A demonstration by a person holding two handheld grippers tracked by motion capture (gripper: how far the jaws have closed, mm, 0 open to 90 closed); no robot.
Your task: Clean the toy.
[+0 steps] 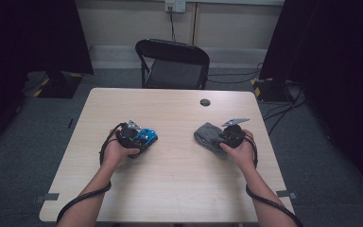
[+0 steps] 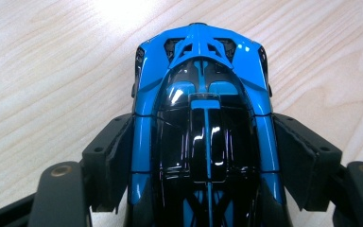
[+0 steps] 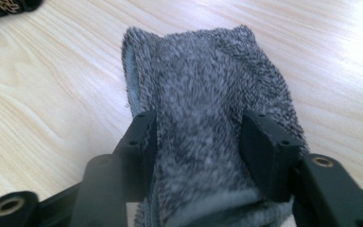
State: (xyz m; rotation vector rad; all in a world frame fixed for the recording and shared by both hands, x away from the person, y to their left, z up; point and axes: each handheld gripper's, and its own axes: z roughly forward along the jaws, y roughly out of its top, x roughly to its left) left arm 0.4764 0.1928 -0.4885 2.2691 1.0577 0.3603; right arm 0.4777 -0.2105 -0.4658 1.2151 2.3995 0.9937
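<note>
High view: left hand-held gripper [image 1: 144, 138] clamps glossy blue-and-black toy car [image 1: 146, 136] left of centre on pale wooden bench [image 1: 170, 189], steadying it; car's long axis runs toward right of frame.

Left gripper view: jaws hug car's flanks, nose toward top.

Right gripper view: right hand-held gripper [image 3: 198, 137] half-open, jaws flanking folded grey terry cloth [image 3: 203, 85]; whether pads press it, cannot tell.
</note>
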